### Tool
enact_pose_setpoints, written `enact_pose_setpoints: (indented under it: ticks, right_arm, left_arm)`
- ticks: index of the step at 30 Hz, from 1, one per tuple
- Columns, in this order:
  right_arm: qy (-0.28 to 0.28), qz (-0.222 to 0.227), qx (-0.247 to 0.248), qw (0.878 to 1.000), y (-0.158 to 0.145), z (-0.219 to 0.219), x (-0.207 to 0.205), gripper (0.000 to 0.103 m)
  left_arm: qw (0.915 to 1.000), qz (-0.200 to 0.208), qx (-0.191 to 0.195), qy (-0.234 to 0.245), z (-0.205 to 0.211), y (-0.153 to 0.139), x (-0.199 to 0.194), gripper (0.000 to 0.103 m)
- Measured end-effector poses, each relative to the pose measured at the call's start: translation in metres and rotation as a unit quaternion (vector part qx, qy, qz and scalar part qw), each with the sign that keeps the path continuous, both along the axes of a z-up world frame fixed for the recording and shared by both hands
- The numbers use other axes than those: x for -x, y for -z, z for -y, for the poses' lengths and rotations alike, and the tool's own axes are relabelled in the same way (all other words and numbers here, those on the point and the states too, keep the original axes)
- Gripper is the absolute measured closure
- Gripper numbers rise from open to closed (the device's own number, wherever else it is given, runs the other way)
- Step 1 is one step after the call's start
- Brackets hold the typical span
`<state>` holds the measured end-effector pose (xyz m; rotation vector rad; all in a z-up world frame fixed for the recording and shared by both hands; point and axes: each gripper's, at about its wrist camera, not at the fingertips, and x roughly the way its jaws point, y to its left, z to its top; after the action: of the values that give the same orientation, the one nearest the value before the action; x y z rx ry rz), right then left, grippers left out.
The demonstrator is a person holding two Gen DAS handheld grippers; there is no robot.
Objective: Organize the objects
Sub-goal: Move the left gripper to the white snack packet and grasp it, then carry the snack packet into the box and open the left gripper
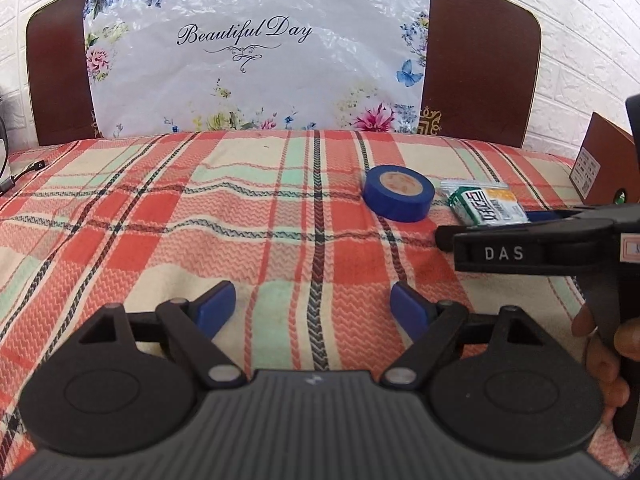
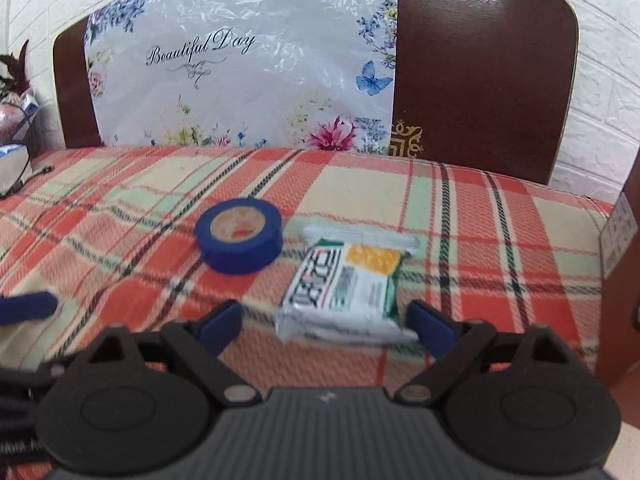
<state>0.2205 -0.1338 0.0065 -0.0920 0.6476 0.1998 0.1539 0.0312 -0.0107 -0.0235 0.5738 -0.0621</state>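
Right gripper: 2 fingers spread wide, white-green packet lying between them on plaid cloth, pads not yet pressing.
Left gripper: fingers apart, nothing between.
Blue tape roll: beyond left finger, near packet.
Risk: slick flat wrapper could slide or crumple on closing; cloth may snag.

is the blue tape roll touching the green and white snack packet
Apart. The right wrist view shows a strip of plaid cloth between the blue tape roll and the green and white snack packet.
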Motion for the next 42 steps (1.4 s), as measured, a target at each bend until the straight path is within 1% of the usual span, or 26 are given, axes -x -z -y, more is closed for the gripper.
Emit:
enact_pose_setpoints:
  ticks: [1,2,3,6,9,14,17,18,19,20,21,22,23,24,25,26,29,30,31,32,33,34,35,36,39,42]
  right_arm:
    - [-0.005,0.005,0.004,1.000,0.000,-0.002,0.003,0.036]
    - [-0.011,0.008,0.008,1.000,-0.001,-0.004,0.007,0.049]
    - [-0.012,0.009,0.012,1.000,-0.001,-0.004,0.011,0.052]
    - [-0.013,0.006,0.011,1.000,-0.002,0.003,0.029,0.052]
    - [-0.012,0.002,0.007,1.000,-0.003,0.018,0.059,0.052]
    - [-0.008,-0.006,0.012,1.000,-0.006,0.050,0.129,0.052]
    - [0.013,-0.009,0.008,1.000,-0.006,0.072,0.175,0.052]
    - [0.022,-0.008,0.007,1.000,-0.007,0.079,0.188,0.052]
    - [0.031,-0.007,0.003,0.999,-0.007,0.084,0.199,0.052]
    - [0.039,-0.005,0.001,0.999,-0.008,0.089,0.208,0.052]
    - [0.044,-0.005,-0.003,0.999,-0.008,0.092,0.212,0.052]
    - [0.047,-0.005,-0.008,0.999,-0.009,0.095,0.214,0.052]
    - [0.048,-0.005,-0.013,0.999,-0.009,0.097,0.213,0.052]
    - [0.048,-0.005,-0.014,0.999,-0.009,0.097,0.212,0.052]
    - [0.047,-0.003,-0.013,0.999,-0.008,0.096,0.212,0.052]
    - [0.047,-0.002,-0.015,0.999,-0.008,0.096,0.212,0.052]
    - [0.048,-0.002,-0.047,0.998,-0.009,0.107,0.214,0.052]
    - [0.049,0.000,-0.062,0.997,-0.009,0.111,0.215,0.053]
    - [0.049,0.005,-0.076,0.996,-0.010,0.114,0.218,0.053]
    - [0.046,0.014,-0.085,0.995,-0.012,0.116,0.221,0.054]
    - [0.044,0.023,-0.089,0.995,-0.013,0.117,0.224,0.054]
    - [0.043,0.029,-0.092,0.994,-0.015,0.118,0.226,0.054]
    - [0.046,0.038,-0.091,0.994,-0.016,0.119,0.227,0.055]
    - [0.048,0.052,-0.081,0.994,-0.020,0.119,0.228,0.055]
    - [0.057,0.103,-0.062,0.991,-0.036,0.127,0.229,0.056]
    - [0.073,0.150,-0.049,0.985,-0.056,0.140,0.218,0.056]
  left_arm:
    - [1.0000,0.000,0.000,0.000,0.000,0.000,0.000,0.017]
    - [1.0000,0.000,0.001,0.000,0.000,0.000,0.000,0.017]
    - [1.0000,0.000,0.001,0.000,0.000,0.000,0.000,0.017]
    - [1.0000,0.000,0.000,0.000,0.000,0.000,0.000,0.017]
    - [1.0000,-0.001,-0.002,0.000,0.000,0.000,0.000,0.016]
    - [1.0000,-0.005,-0.009,0.001,0.002,-0.002,-0.001,0.016]
    - [0.9996,-0.022,-0.019,-0.005,0.007,-0.006,0.001,0.016]
    - [0.9993,-0.035,-0.010,-0.009,0.011,-0.009,0.004,0.016]
    - [0.9988,-0.048,0.006,0.000,0.016,-0.013,0.009,0.016]
    - [0.9976,-0.060,0.027,0.022,0.024,-0.018,0.016,0.016]
    - [0.9942,-0.075,0.056,0.054,0.033,-0.024,0.023,0.016]
    - [0.9872,-0.095,0.090,0.091,0.044,-0.028,0.030,0.016]
    - [0.9773,-0.119,0.122,0.126,0.056,-0.031,0.034,0.017]
    - [0.9663,-0.144,0.146,0.155,0.070,-0.031,0.037,0.017]
    - [0.9574,-0.166,0.157,0.176,0.084,-0.031,0.040,0.017]
    - [0.9524,-0.179,0.160,0.188,0.097,-0.030,0.042,0.017]
    - [0.9418,-0.203,0.168,0.209,0.126,-0.028,0.042,0.017]
    - [0.9377,-0.211,0.173,0.214,0.133,-0.028,0.041,0.020]
    - [0.9338,-0.219,0.176,0.222,0.140,-0.028,0.039,0.028]
    - [0.9292,-0.226,0.178,0.232,0.149,-0.028,0.038,0.031]
    - [0.9215,-0.236,0.189,0.244,0.155,-0.029,0.036,0.044]
    - [0.9107,-0.252,0.204,0.256,0.162,-0.030,0.034,0.051]
    - [0.9080,-0.260,0.204,0.257,0.168,-0.032,0.031,0.052]
    - [0.9096,-0.254,0.200,0.261,0.174,-0.038,0.031,0.052]
    - [0.9115,-0.223,0.193,0.287,0.193,-0.065,0.027,0.052]
    - [0.9160,-0.179,0.177,0.313,0.217,-0.095,0.014,0.052]
